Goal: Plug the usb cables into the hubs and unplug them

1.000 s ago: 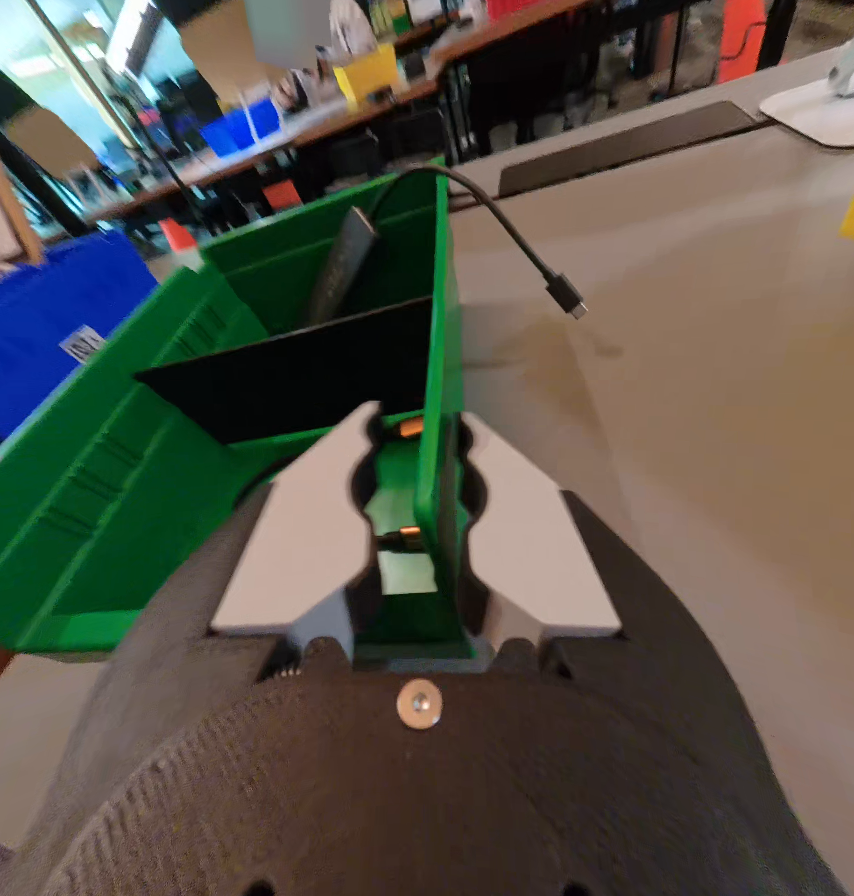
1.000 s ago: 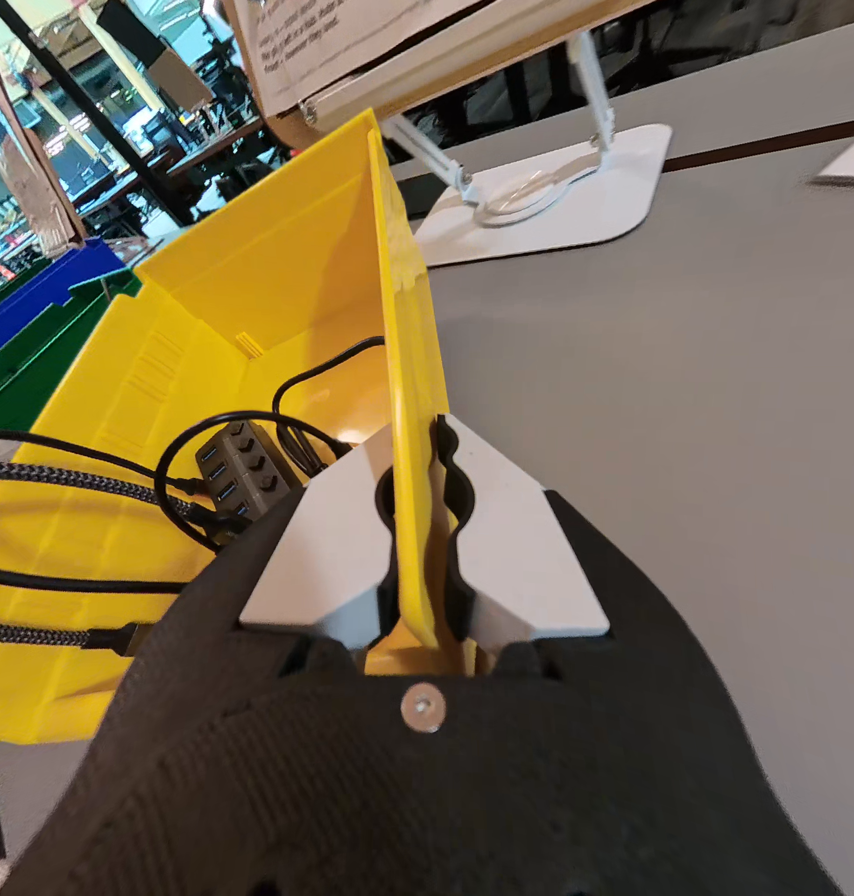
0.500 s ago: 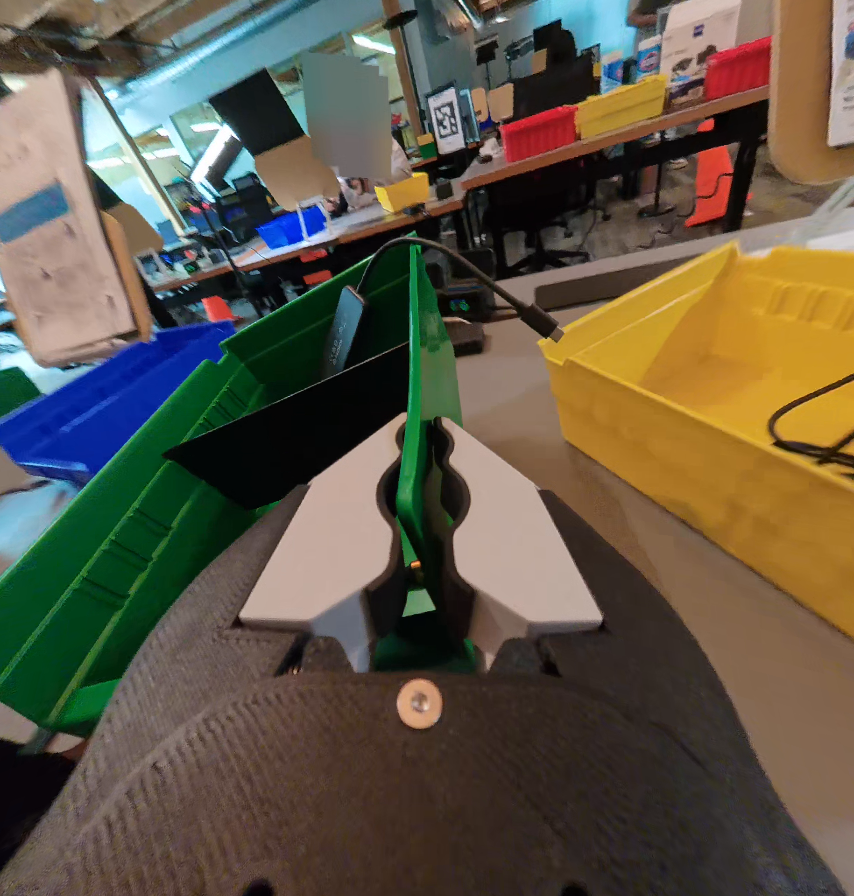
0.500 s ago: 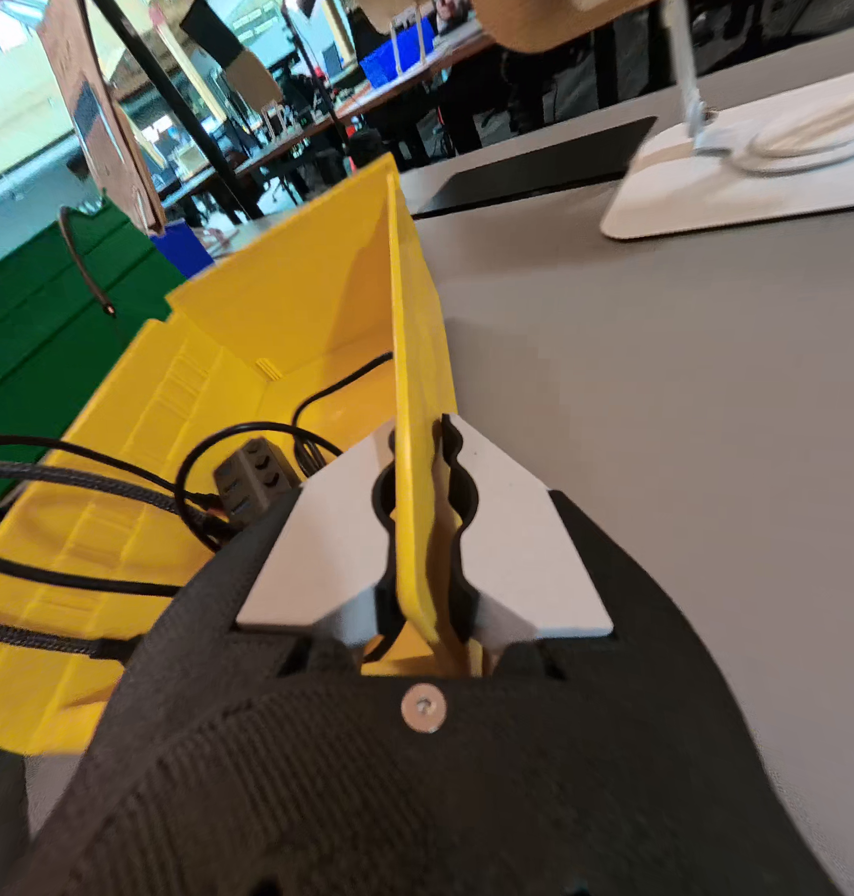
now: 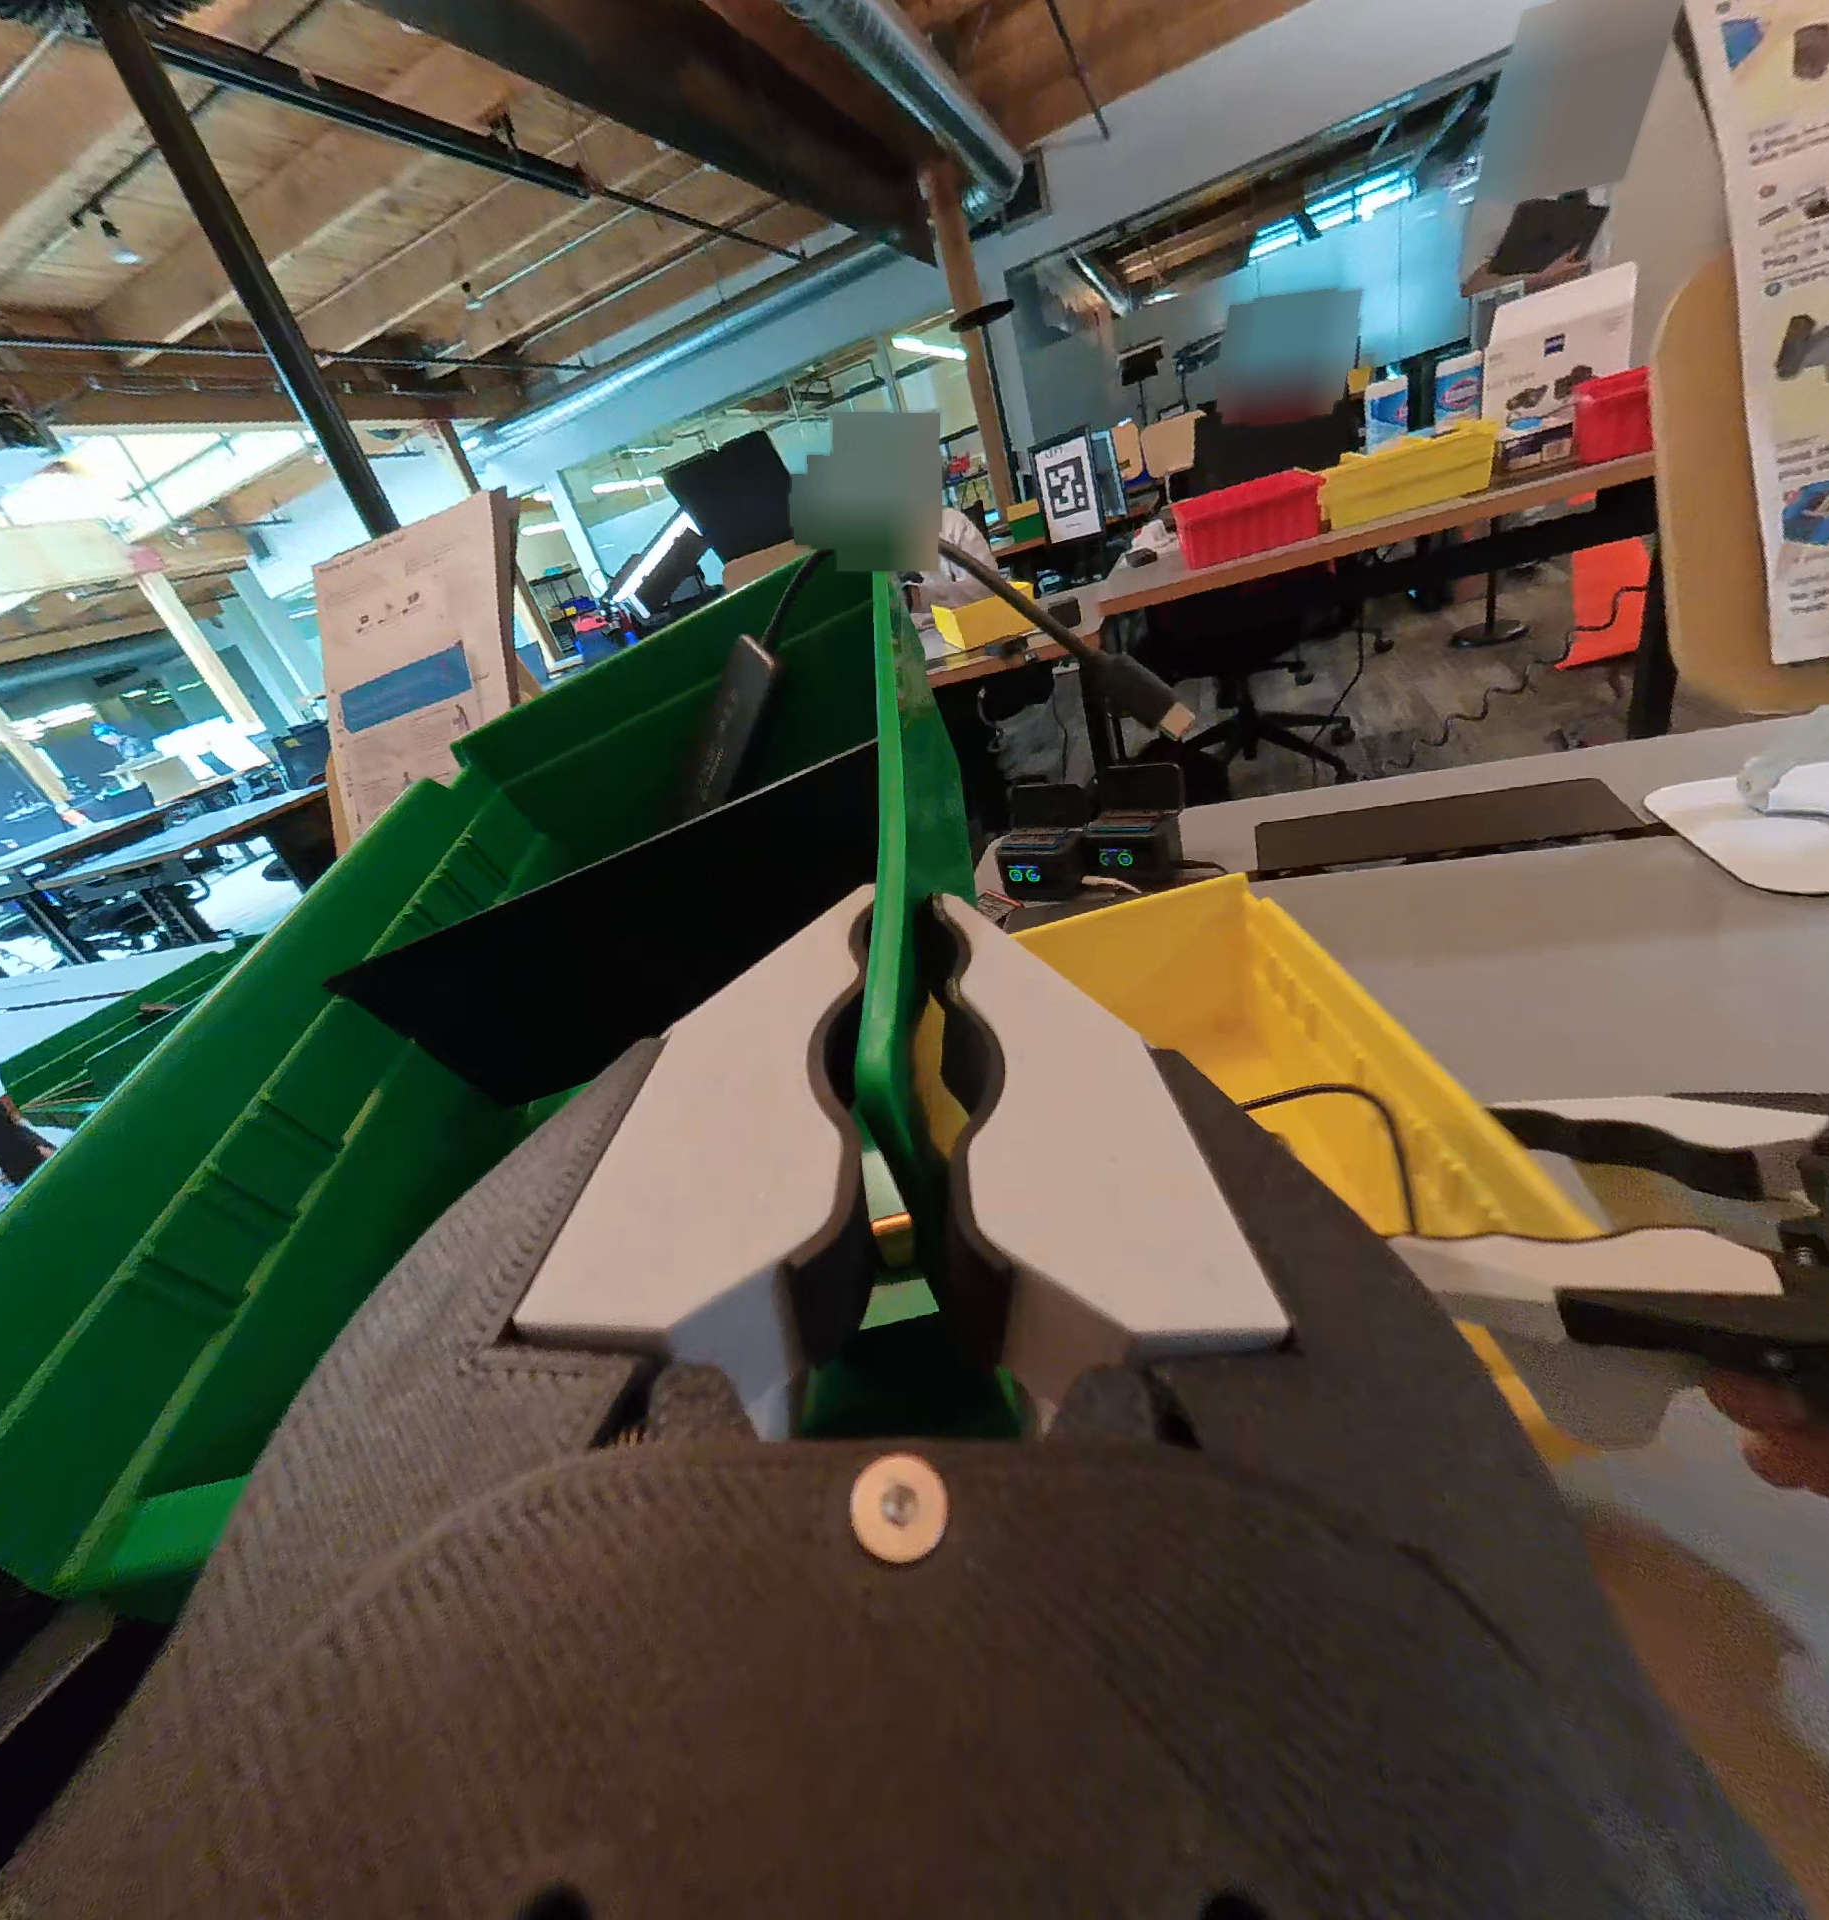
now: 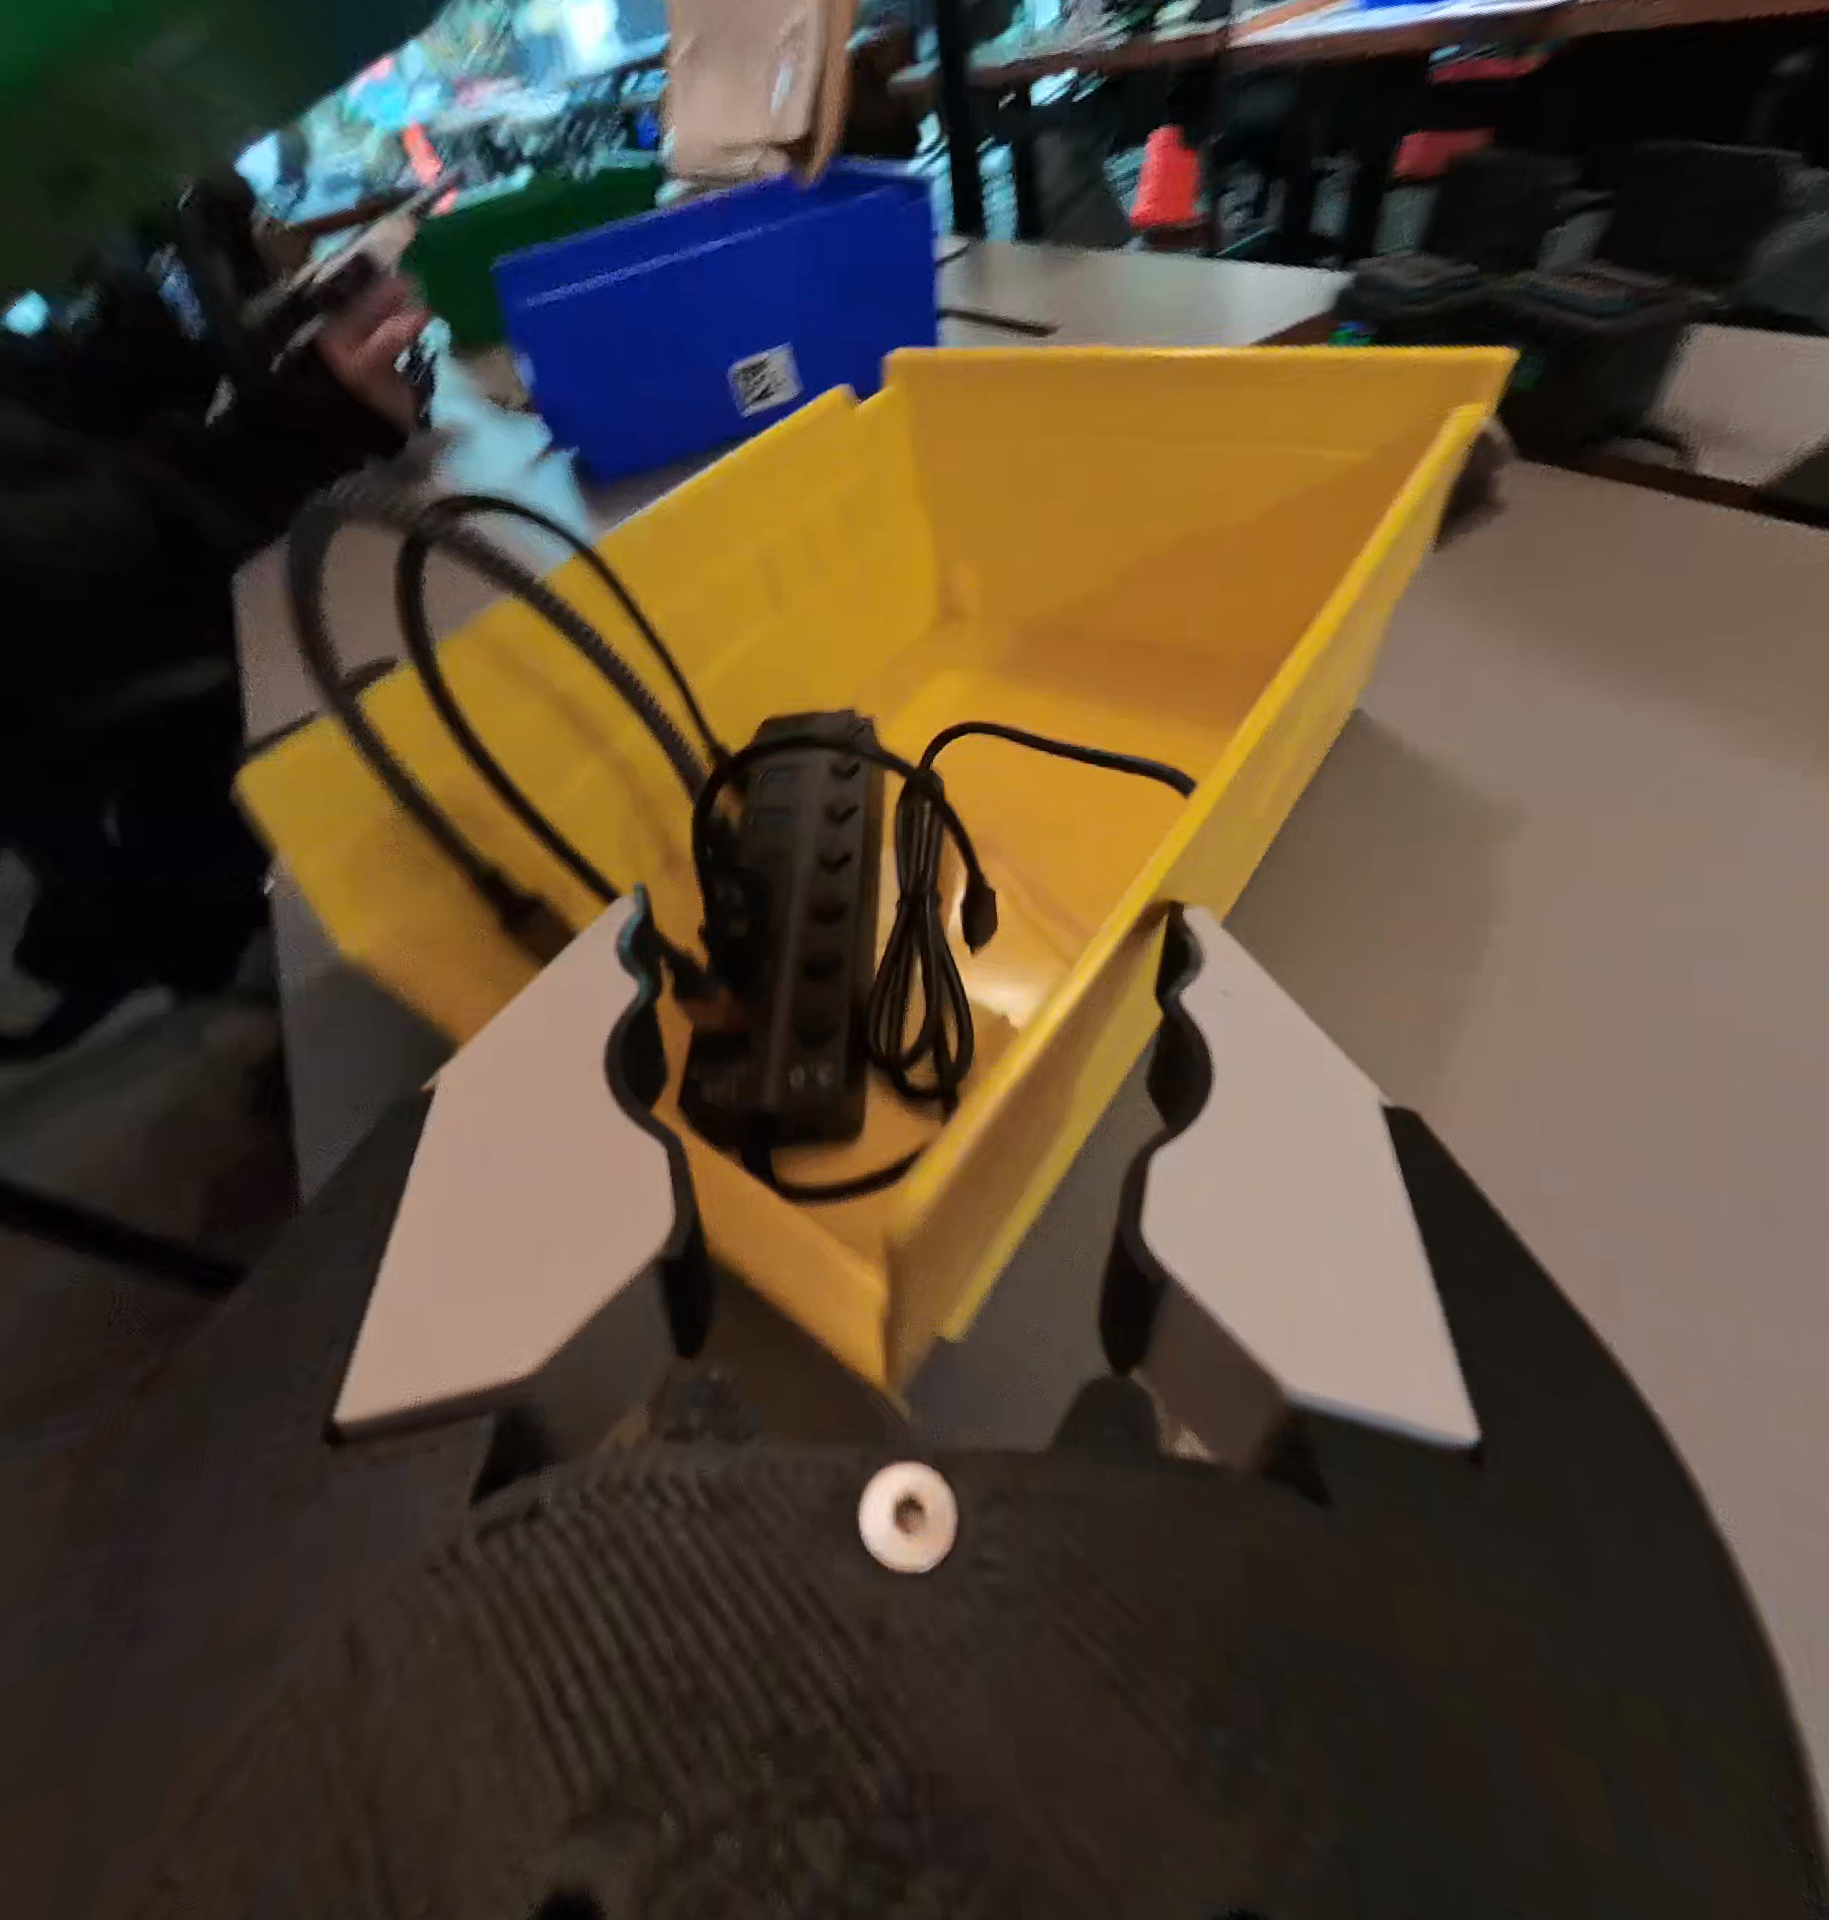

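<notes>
My left gripper (image 5: 902, 920) is shut on the right wall of a green bin (image 5: 266, 1091), which sits tilted. A slim dark hub (image 5: 731, 717) leans at the bin's far end behind a black divider (image 5: 629, 956). The hub's cable arcs over the wall and ends in a free plug (image 5: 1149, 698). My right gripper (image 6: 902, 925) is open and straddles the near corner of a yellow bin (image 6: 1149, 499). Inside that bin lies a black multi-port hub (image 6: 806, 914) with several black cables (image 6: 920, 987) around it. The right gripper also shows in the left wrist view (image 5: 1616, 1195) at the yellow bin's (image 5: 1201, 997) rim.
The grey table (image 6: 1564, 779) runs to the right of the yellow bin. A blue bin (image 6: 723, 312) stands beyond it. Two small black devices with green lights (image 5: 1086, 857) sit behind the bins. A white stand base (image 5: 1762, 831) is at far right.
My right gripper has let go of the yellow bin's wall and opened, now at the bin's corner. My left gripper stays clamped on the green wall, and its view has tilted upward.
</notes>
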### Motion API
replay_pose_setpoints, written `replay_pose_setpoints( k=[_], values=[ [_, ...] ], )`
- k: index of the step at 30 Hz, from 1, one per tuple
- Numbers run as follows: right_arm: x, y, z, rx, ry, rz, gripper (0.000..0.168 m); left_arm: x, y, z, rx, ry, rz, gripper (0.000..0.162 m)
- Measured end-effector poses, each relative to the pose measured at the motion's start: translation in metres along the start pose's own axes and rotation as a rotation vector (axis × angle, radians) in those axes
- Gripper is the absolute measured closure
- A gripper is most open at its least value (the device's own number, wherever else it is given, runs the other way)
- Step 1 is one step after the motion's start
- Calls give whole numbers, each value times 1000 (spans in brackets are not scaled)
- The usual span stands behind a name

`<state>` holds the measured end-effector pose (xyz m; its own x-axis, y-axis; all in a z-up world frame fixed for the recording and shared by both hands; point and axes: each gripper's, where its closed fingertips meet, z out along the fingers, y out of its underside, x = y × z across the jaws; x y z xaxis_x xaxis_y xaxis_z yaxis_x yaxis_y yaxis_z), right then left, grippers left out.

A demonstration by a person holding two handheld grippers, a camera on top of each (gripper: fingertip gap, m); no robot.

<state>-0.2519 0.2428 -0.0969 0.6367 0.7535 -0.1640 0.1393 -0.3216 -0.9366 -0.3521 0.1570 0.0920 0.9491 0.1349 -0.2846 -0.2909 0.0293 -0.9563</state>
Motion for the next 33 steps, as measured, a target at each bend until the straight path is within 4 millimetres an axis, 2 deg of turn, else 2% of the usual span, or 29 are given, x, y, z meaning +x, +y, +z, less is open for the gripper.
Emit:
replay_pose_setpoints(
  k=[2,3,6,8,11,13,16,19,21,24,29,33],
  values=[
    [-17,-1,-13,-18,-80,-66,77,6,-5,-2,4,25,-2,162],
    [-18,-4,-24,-10,-94,-95,77,11,-7,-3,7,43,-5,162],
    [-4,-5,-69,6,-96,-198,77,33,-19,-6,27,110,-11,162],
    [23,-1,-107,16,-40,-269,77,56,-29,-9,37,163,0,162],
    [84,12,-174,71,130,-336,85,104,-40,-15,43,258,64,162],
    [120,26,-219,126,214,-300,103,144,-48,-21,58,332,115,162],
    [151,47,-264,132,241,-148,103,209,-59,-35,100,466,159,162],
    [155,42,-287,201,203,37,100,275,-60,-49,133,624,164,161],
    [156,46,-296,224,208,90,102,317,-50,-56,112,737,174,161],
    [169,63,-311,183,330,86,106,369,-26,-63,70,891,150,161],
    [188,77,-357,198,495,118,109,430,9,-70,55,1057,133,160],
    [194,93,-387,216,569,205,109,457,18,-71,122,1041,133,159]
  ],
)
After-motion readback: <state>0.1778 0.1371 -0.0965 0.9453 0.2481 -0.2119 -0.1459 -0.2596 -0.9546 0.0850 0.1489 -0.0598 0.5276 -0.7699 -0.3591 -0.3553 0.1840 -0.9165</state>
